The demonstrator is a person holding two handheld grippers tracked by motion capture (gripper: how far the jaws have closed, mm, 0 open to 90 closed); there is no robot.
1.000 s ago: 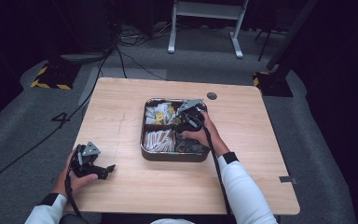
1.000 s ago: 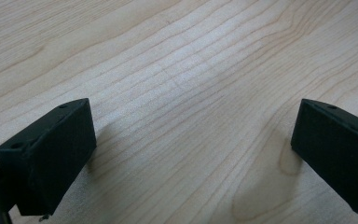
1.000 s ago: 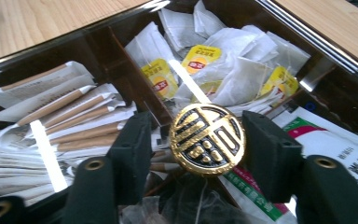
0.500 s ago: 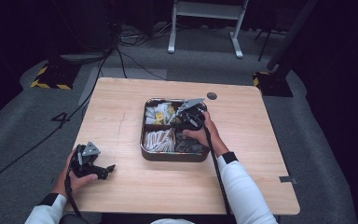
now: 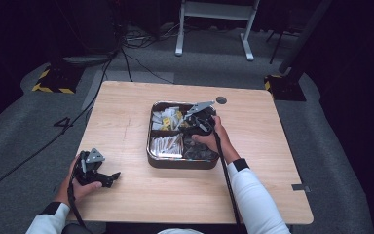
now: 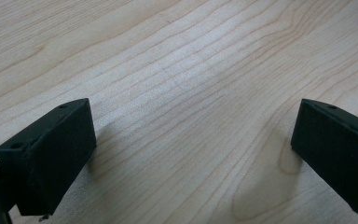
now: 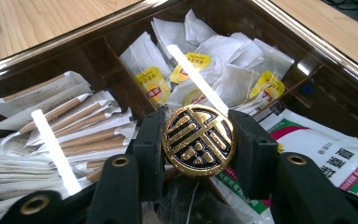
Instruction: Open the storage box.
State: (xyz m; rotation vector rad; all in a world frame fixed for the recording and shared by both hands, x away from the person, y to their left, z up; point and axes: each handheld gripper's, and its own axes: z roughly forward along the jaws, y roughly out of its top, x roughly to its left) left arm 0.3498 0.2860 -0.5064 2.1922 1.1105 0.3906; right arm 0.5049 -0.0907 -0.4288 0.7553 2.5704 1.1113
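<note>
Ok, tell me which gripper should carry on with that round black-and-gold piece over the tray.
Right. The right gripper is already shut on the round black-and-gold piece above the divided tray. The left gripper sits open on bare table, well away from the tray.

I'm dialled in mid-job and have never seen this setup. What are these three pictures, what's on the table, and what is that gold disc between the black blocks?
No robot here: a person holds a two-jaw tool in each hand. The high view looks down on the pale wooden table. The other two pictures come from cameras riding on the tools, looking along their black jaws.

The left gripper rests near the table's front left corner, jaws wide apart over bare wood.

The right gripper is inside the dark metal compartment tray, clamped on a round gold-and-black embossed medallion; its jaws have just been closing on it. The tray also holds white tea bags with yellow tags, brown paper-wrapped sticks and white printed sachets.
</note>
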